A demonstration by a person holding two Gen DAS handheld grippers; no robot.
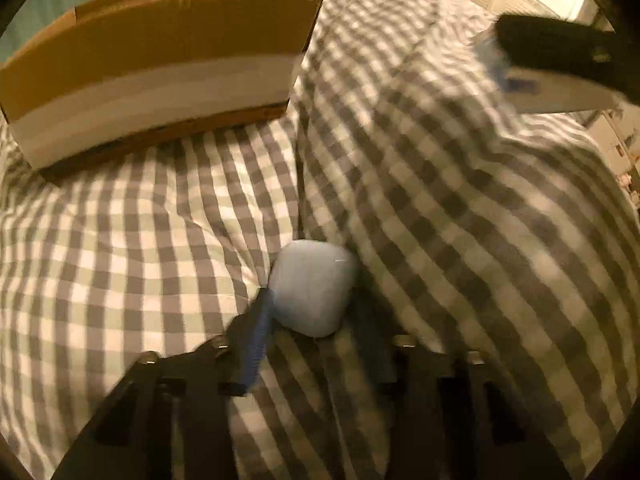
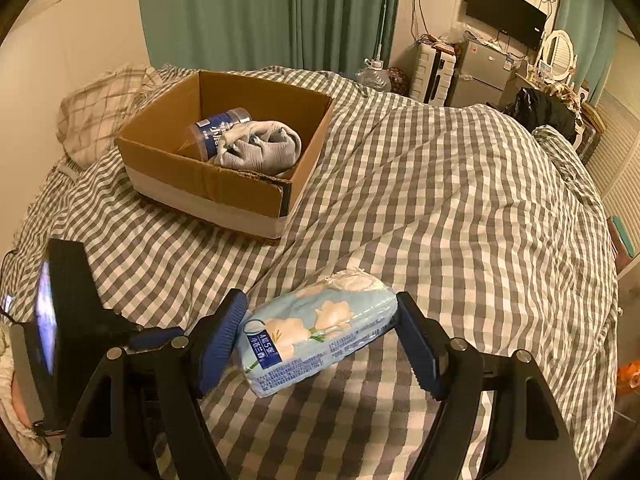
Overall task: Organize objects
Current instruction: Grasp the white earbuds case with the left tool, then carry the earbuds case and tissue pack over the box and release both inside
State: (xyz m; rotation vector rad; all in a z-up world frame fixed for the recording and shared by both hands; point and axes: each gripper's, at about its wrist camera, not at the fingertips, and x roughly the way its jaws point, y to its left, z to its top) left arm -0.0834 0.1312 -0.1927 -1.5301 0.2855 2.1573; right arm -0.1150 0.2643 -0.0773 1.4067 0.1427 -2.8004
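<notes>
An open cardboard box [image 2: 224, 184] stands on the checked bed and holds a blue-labelled canister [image 2: 216, 128] and a grey rolled cloth [image 2: 260, 148]. My right gripper [image 2: 320, 340] is shut on a light blue floral tissue pack [image 2: 316, 336], held above the quilt in front of the box. In the left wrist view my left gripper [image 1: 312, 300] has its fingers on either side of a small pale blue rounded case [image 1: 312, 286] and holds it low over the quilt. The box [image 1: 152, 72] is to the far left there. The right gripper with its pack [image 1: 560, 68] shows at upper right.
The bed is covered by a grey and white checked quilt [image 2: 460, 208] with raised folds. A pillow [image 2: 96, 108] lies behind the box. Green curtains, a small fridge [image 2: 480, 76] and a wall screen stand at the far side of the room.
</notes>
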